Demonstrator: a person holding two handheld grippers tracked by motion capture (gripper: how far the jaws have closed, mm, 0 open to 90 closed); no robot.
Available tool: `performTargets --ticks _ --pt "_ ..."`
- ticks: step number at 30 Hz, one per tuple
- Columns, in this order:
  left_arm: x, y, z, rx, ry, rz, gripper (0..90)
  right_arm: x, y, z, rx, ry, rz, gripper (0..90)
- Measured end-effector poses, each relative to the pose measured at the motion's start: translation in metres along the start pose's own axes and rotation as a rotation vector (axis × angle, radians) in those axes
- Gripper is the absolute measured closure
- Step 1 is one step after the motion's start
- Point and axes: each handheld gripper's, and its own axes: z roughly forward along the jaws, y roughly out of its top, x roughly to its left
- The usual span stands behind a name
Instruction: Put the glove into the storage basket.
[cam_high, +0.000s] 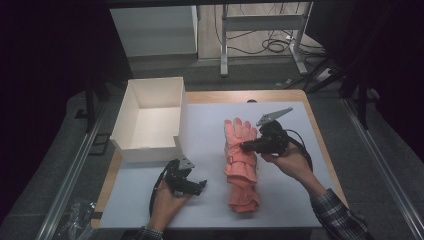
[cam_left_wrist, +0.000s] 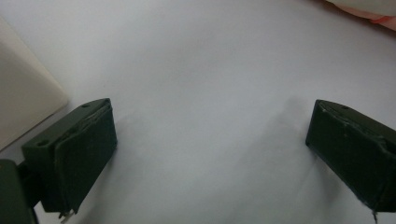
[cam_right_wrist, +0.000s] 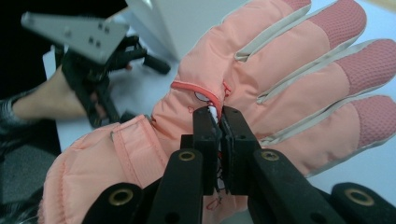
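A: Salmon-pink fabric: identify the item and its position.

B: A padded glove (cam_high: 241, 160) lies on the white mat (cam_high: 210, 125), right of centre, fingers pointing away from the person. A second glove appears to lie beneath it; the frames do not settle this.

A: Status of the right gripper (cam_high: 245, 146)?

B: Held in the right hand (cam_high: 290, 161), it points left across the glove. In the right gripper view its jaws are pressed together on a small fold of the glove (cam_right_wrist: 261, 93) at the back of the hand, just beside a red piping seam.

A: Status of the left gripper (cam_high: 200, 186)?

B: It rests in the left hand (cam_high: 167, 202), low on the mat, near the front corner of the box (cam_high: 150, 120) and apart from the glove. Its jaws stand wide apart with bare mat (cam_left_wrist: 201, 93) between them. They hold nothing.

A: Box condition?

B: White card, open-topped, at the mat's far-left corner. A box wall (cam_left_wrist: 23, 107) shows at the left edge of the left gripper view.
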Motion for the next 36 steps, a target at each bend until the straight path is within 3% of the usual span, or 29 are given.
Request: performTargets --ticks 6,11,15,19,23,26,31,36 --pt "0.0 0.0 0.0 0.002 -0.002 -0.002 2.0 0.006 -0.027 -0.005 0.026 0.009 0.014 84.8" --pt "0.0 0.0 0.0 0.0 -0.001 -0.002 2.0 0.011 -0.043 0.007 0.049 0.033 0.019 84.0" --pt "0.0 0.0 0.0 0.0 0.001 0.001 2.0 0.014 -0.052 0.02 0.074 -0.018 0.009 83.6" --pt "0.0 0.0 0.0 0.0 0.001 0.001 2.0 0.012 -0.061 0.029 0.07 -0.027 0.028 83.6" --pt "0.0 0.0 0.0 0.0 0.001 0.001 2.0 0.015 -0.066 0.035 0.066 -0.05 0.01 83.2" --pt "0.0 0.0 0.0 0.0 0.001 0.001 2.0 0.017 -0.066 0.034 0.061 -0.063 0.001 77.7" --pt "0.0 0.0 0.0 0.0 0.001 0.004 2.0 0.02 -0.059 0.021 0.03 -0.083 -0.029 59.7" --pt "0.0 0.0 0.0 0.001 0.0 0.002 2.0 0.017 -0.057 0.002 -0.02 -0.111 -0.035 56.0"
